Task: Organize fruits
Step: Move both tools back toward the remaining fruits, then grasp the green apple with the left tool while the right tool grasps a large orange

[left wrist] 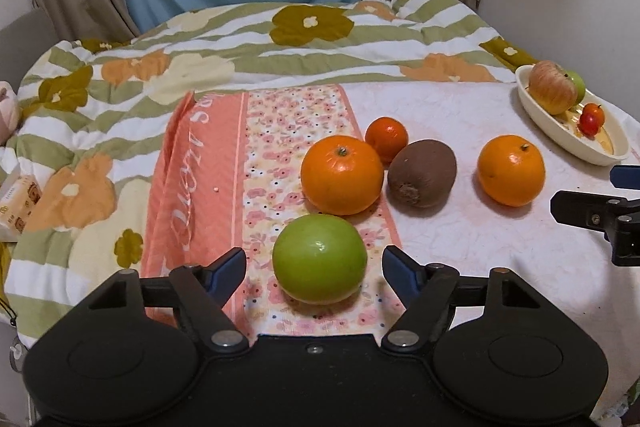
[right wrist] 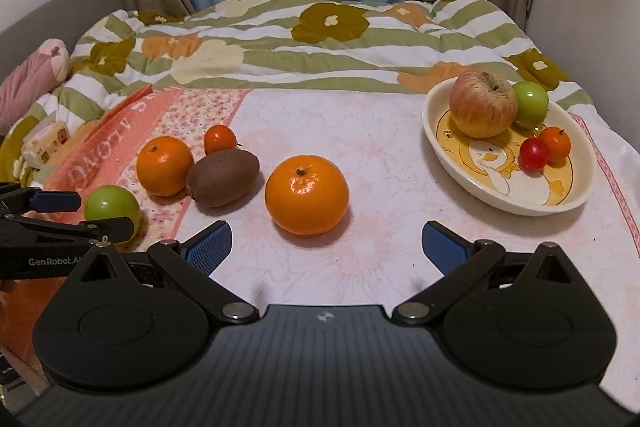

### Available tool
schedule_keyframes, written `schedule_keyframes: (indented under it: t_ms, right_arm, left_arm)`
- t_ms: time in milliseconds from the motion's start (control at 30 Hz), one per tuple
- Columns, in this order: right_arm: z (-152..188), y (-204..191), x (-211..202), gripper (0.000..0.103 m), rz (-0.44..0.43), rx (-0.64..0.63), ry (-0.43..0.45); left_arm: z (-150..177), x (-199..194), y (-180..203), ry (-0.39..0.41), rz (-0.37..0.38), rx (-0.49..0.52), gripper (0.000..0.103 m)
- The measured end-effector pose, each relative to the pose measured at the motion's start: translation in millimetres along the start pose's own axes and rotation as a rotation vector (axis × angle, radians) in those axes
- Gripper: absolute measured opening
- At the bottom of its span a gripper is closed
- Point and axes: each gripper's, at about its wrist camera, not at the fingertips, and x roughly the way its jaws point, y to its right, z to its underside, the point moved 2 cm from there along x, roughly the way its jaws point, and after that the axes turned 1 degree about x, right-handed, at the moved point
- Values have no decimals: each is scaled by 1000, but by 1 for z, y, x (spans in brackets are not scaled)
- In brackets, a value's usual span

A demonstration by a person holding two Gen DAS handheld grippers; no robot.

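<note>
My left gripper (left wrist: pixel 314 267) is open, its blue pads either side of a green apple (left wrist: pixel 319 259) without touching it; the apple also shows in the right wrist view (right wrist: pixel 111 207). Behind it lie a large orange (left wrist: pixel 341 174), a small tangerine (left wrist: pixel 386 139) and a brown kiwi (left wrist: pixel 422 173). My right gripper (right wrist: pixel 326 245) is open and empty, just in front of another orange (right wrist: pixel 307 193). A cream oval dish (right wrist: pixel 520 201) at the right holds a red-yellow apple (right wrist: pixel 483 103), a small green apple (right wrist: pixel 530 103), a small tangerine (right wrist: pixel 554 143) and a red cherry tomato (right wrist: pixel 533 154).
The fruits lie on a pink-white cloth (right wrist: pixel 380 147) over a floral quilt (right wrist: pixel 280 39). A tissue packet (right wrist: pixel 46 143) and a pink plush toy (right wrist: pixel 32 79) sit at the left. Curtains and a wall stand behind.
</note>
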Motion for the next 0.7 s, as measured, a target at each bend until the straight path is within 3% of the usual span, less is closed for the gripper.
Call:
schedule_keyframes:
  t_ms: [100, 233, 700]
  right_arm:
    - [-1, -1, 8, 103, 9, -4, -9]
    - [-2, -2, 15, 103, 20, -5, -14]
    - [-17, -10, 53, 100, 1, -40, -23]
  left_arm:
    - [1, 5, -2, -2, 18, -5, 76]
    - [3, 13, -4, -32, 41, -16, 58]
    - [7, 11, -6, -28, 69, -28, 57]
